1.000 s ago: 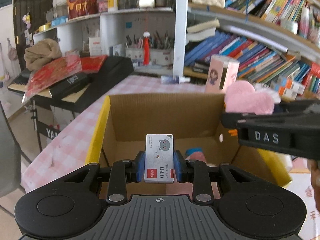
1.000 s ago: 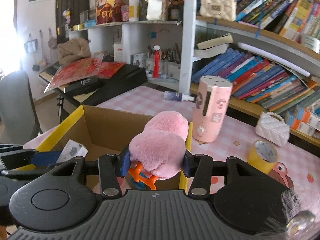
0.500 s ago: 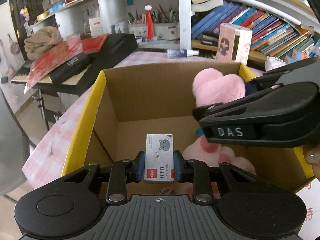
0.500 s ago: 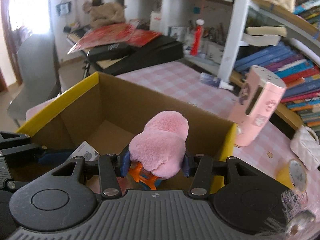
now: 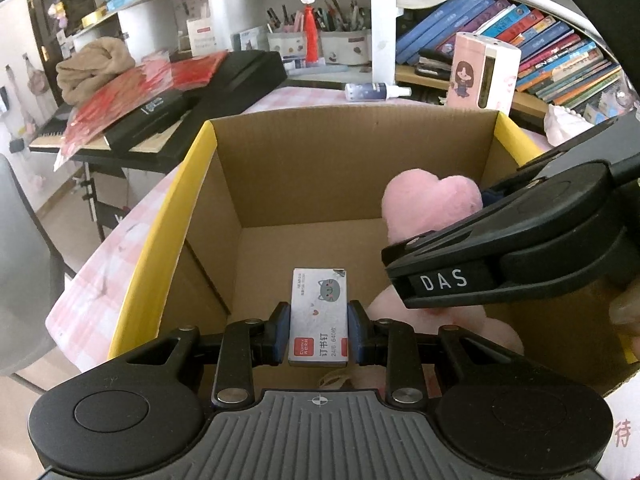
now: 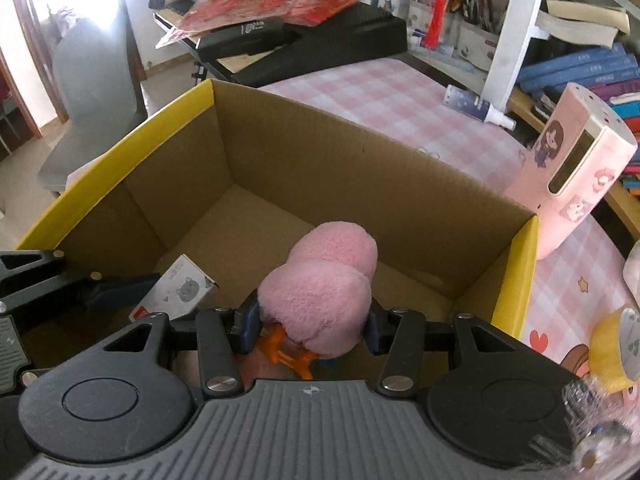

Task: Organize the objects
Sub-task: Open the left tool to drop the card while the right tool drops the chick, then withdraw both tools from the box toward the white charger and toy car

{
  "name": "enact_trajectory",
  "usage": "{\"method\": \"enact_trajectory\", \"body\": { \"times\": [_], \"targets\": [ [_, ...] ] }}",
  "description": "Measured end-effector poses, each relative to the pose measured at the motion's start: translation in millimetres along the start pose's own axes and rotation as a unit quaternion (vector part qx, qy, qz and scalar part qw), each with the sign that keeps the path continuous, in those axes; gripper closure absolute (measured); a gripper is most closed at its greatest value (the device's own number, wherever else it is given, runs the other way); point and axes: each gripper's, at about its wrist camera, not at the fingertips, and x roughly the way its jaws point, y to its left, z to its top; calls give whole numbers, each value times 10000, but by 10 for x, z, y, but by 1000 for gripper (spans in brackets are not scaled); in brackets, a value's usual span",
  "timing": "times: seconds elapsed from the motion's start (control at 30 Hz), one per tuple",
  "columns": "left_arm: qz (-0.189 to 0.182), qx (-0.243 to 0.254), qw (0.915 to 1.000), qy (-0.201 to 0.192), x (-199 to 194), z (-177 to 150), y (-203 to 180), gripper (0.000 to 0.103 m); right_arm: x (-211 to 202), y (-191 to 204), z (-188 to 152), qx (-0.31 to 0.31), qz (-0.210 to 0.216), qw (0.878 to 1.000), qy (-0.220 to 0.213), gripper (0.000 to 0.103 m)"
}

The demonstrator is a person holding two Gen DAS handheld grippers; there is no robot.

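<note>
Now both of my hands are over the cardboard box [image 5: 280, 184], and each one carries a thing that is not yet put down. My left hand-held gripper [image 5: 319, 330] pinches a small staple box [image 5: 319, 314] between its blue pads, above the near part of the box floor. My right hand-held gripper [image 6: 308, 326] is pressed onto a pink plush toy [image 6: 320, 284], which hangs inside the box close to its right wall.

I judge the task to be in the middle. Something pink seems to lie already on the box floor below the right gripper, but I cannot tell what it is. What is left is to lower and release these two things. Outside the box, on the tabletop [image 6: 380, 92], a pink bottle [image 6: 576, 176], a small spray bottle [image 6: 476, 108] and a yellow tape roll [image 6: 616, 344] are perhaps also waiting.

The staple box has its long axis along my left fingers, pointing toward the far wall of the box, printed face up. The plush toy points its rounded end away from me, toward the far wall.
</note>
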Motion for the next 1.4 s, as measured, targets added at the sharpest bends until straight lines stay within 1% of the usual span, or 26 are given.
{"method": "enact_trajectory", "body": {
  "times": [0.07,0.13,0.2,0.23,0.3,0.33,0.4,0.43,0.5,0.57,0.63,0.7,0.9,1.07,1.27,1.33,1.4],
  "targets": [
    [0,-19,10000,-19,-7,5,0,74,-9,-9,-6,32,4,10000,4,56],
    [-7,-32,10000,-81,-30,8,2,71,-17,-13,-10,61,-33,10000,-2,55],
    [-42,-86,9998,-176,-69,7,15,71,-34,-6,-9,60,-89,9999,-48,53],
    [-68,-124,9997,-214,-87,9,24,70,-50,-8,-12,61,-119,9999,-92,50],
    [-72,-204,9994,-257,-124,10,43,60,-85,-6,-25,55,-165,9996,-229,48],
    [-69,-234,9993,-296,-146,9,53,58,-115,-4,-36,53,-177,9993,-333,46],
    [-41,-272,9988,-402,-206,5,63,47,-194,11,-66,36,-312,9977,-598,41],
    [14,-272,9986,-455,-238,1,67,44,-250,16,-89,49,-413,9961,-775,37],
    [74,-249,9979,-594,-310,-8,69,39,-353,5,-130,121,-503,9931,-1051,36],
    [58,-257,9971,-718,-386,-15,81,35,-439,-24,-181,282,-573,9911,-1168,35],
    [36,-290,9961,-829,-461,-27,98,34,-522,-46,-238,394,-669,9888,-1272,35],
    [33,-320,9953,-911,-532,-41,120,30,-620,-60,-301,468,-779,9859,-1406,35],
    [20,-424,9926,-1135,-723,-101,199,27,-969,-59,-518,590,-1110,9734,-1916,35],
    [54,-323,9910,-1294,-863,-196,222,26,-1193,-20,-734,813,-1368,9627,-2187,35],
    [-43,-335,9904,-1340,-976,-330,265,23,-1330,126,-1009,950,-1681,9541,-2290,35],
    [-73,-348,9907,-1314,-999,-378,275,22,-1335,196,-1103,958,-1772,9537,-2236,34],
    [-126,-366,9912,-1266,-1018,-431,289,20,-1321,278,-1170,909,-1816,9561,-2114,34]
  ]
}}
